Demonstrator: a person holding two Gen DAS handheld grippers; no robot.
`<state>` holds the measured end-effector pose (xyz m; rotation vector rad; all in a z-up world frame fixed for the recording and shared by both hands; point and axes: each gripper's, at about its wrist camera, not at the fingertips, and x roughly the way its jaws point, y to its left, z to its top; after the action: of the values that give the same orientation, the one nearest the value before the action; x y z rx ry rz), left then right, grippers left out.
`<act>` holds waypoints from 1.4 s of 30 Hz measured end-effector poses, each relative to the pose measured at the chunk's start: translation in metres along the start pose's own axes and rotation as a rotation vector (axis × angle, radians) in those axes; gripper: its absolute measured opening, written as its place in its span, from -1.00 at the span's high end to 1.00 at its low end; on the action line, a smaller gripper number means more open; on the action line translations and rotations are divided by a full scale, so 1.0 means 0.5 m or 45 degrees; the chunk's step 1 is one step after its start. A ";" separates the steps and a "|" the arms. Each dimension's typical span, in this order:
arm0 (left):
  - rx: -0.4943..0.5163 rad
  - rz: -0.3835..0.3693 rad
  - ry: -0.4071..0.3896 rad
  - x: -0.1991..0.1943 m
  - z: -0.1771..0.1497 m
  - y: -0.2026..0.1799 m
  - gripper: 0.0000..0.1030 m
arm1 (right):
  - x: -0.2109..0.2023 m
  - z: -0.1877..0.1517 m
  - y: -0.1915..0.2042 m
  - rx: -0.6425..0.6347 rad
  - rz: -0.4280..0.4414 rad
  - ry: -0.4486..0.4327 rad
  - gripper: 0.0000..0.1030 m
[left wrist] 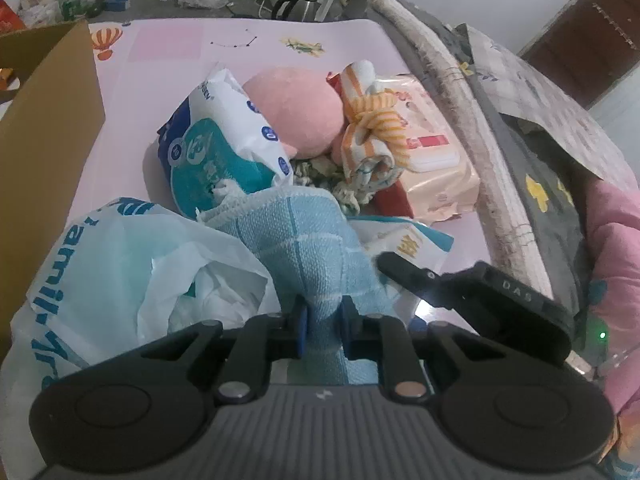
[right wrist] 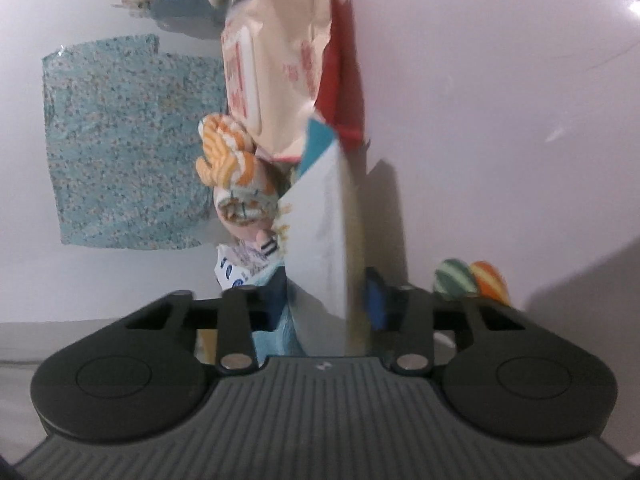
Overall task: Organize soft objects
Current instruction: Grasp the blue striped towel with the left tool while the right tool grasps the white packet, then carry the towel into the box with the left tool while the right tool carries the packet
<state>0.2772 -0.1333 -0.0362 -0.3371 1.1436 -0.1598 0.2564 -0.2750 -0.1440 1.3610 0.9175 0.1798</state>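
In the left wrist view my left gripper is shut on a bunched light blue towel at the near end of a pile on the pink mat. Behind the towel lie a blue-and-white diaper pack, a pink plush, a knotted orange striped cloth and a wet-wipes pack. My right gripper comes in from the right, rolled on its side, over a white tissue pack. In the right wrist view that gripper is shut on the white-and-teal tissue pack.
A white plastic bag lies at the near left, beside a cardboard box wall. Rolled bedding borders the mat on the right. A red item sits under the wipes pack, and a teal patterned cloth is beyond.
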 end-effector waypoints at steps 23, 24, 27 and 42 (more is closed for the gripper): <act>0.153 -0.319 -0.210 -0.236 -0.090 -0.066 0.70 | -0.346 -0.119 0.088 -0.446 0.289 -0.251 0.40; 0.145 -0.330 -0.228 -0.253 -0.093 -0.059 0.70 | -0.360 -0.129 0.097 -0.464 0.306 -0.244 0.40; 0.118 -0.361 -0.270 -0.300 -0.103 -0.034 0.70 | -0.386 -0.168 0.122 -0.515 0.352 -0.222 0.40; -0.083 -0.317 -0.521 -0.483 -0.161 0.162 0.70 | -0.356 -0.338 0.258 -0.714 0.463 -0.024 0.40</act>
<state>0.1012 -0.0007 0.1147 -0.5431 0.7012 -0.2597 0.0798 -0.2219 0.0630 0.9866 0.5354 0.6517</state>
